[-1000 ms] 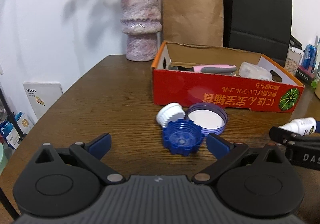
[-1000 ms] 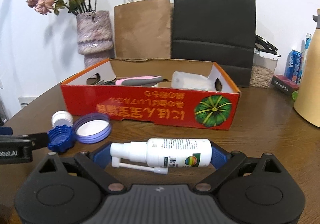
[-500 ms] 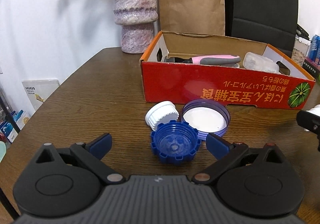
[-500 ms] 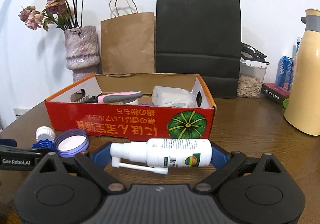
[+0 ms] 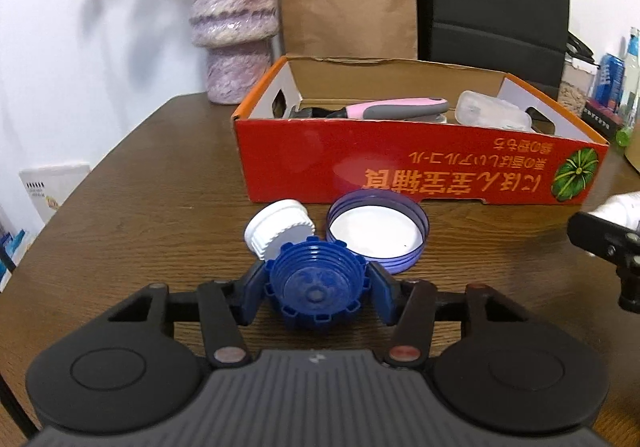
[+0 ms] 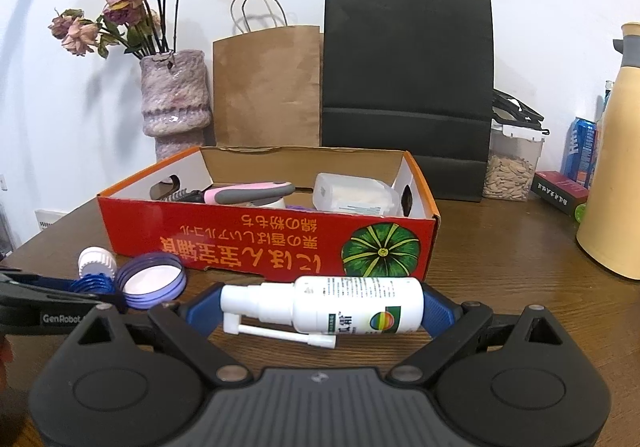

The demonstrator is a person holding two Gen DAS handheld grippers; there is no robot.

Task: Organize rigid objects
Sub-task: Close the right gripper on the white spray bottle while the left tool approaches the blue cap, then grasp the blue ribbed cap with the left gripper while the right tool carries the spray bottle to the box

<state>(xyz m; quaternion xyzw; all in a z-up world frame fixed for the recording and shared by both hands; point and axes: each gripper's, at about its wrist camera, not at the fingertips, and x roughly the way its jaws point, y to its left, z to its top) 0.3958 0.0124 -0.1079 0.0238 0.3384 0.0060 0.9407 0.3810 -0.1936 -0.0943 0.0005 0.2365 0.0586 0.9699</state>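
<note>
A dark blue ribbed cap (image 5: pixel 316 279) lies open side up on the wooden table (image 5: pixel 140 207). My left gripper (image 5: pixel 316 291) is closing, and its blue pads touch the cap on both sides. A white cap (image 5: pixel 280 229) and a purple lid (image 5: pixel 376 231) lie just beyond it, in front of the red cardboard box (image 5: pixel 400 171). To the right, my right gripper (image 6: pixel 320 311) is shut on a white spray bottle (image 6: pixel 340 305), held sideways above the table in front of the box (image 6: pixel 260 243).
The box holds a pink-handled brush (image 6: pixel 248 191) and a clear plastic container (image 6: pixel 352 195). Behind it stand a vase (image 6: pixel 176 99), a brown paper bag (image 6: pixel 268 87) and a black bag (image 6: pixel 408 87). A yellow flask (image 6: pixel 616 167) and a seed jar (image 6: pixel 512 167) stand to the right.
My left gripper moved forward over the blue cap and its jaws came in from wide open onto the cap's sides. The right gripper still holds the spray bottle.
</note>
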